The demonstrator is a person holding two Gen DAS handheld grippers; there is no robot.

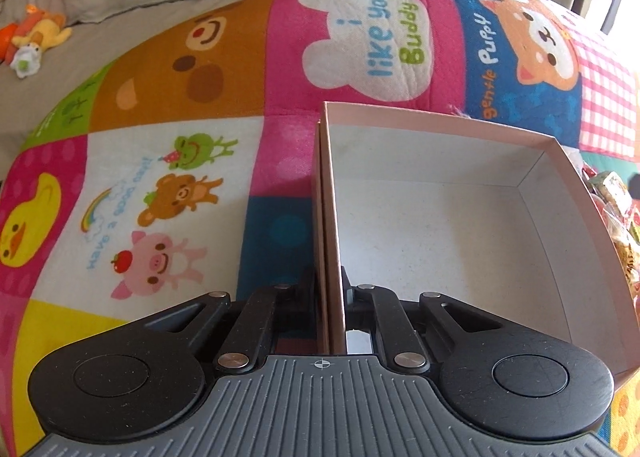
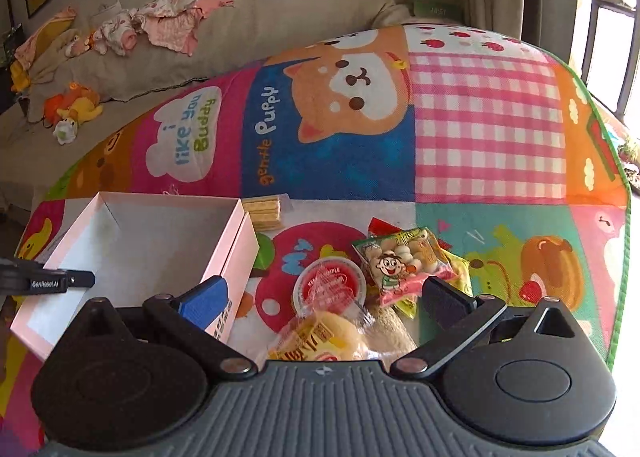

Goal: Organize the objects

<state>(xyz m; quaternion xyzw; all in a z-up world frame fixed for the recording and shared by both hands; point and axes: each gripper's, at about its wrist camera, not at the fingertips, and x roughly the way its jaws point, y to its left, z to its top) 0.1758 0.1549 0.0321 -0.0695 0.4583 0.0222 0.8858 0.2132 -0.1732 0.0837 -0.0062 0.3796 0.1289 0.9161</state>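
**A:** Start at the tongs. What did each one have?

**B:** The left gripper [image 1: 334, 297] was clenched on the near wall of the pink box [image 1: 440, 225], pinching that thin wall edge-on. The box was empty and open-topped. The right gripper [image 2: 320, 297] was released, jaws wide and holding nothing.

**A:** And where did the snacks lie from the right one?

**B:** Just ahead, at about twelve o'clock between its spread fingers: a yellow wrapped cake [image 2: 320, 337] nearest, a red-lidded jelly cup [image 2: 330, 283] just beyond it, and a peanut packet [image 2: 404, 261] at one o'clock. The cake's long axis seemed to run across the jaws, though its near end was hidden under the gripper body.

**A:** The box from there?

**B:** At ten o'clock, its long side running away from the camera, close beside the snacks. The right hand was clearly the nearer one to the pile; I'd judge the left was only steadying the box.

**A:** Anything in the way?

**B:** The box's right wall stood between pile and interior, so a lift over it looked necessary. A cracker stack [image 2: 266, 213] sat at the box's far corner. The play mat [image 2: 488, 125] beyond was bare; a sofa [image 2: 200, 53] with clothes lay well apart.
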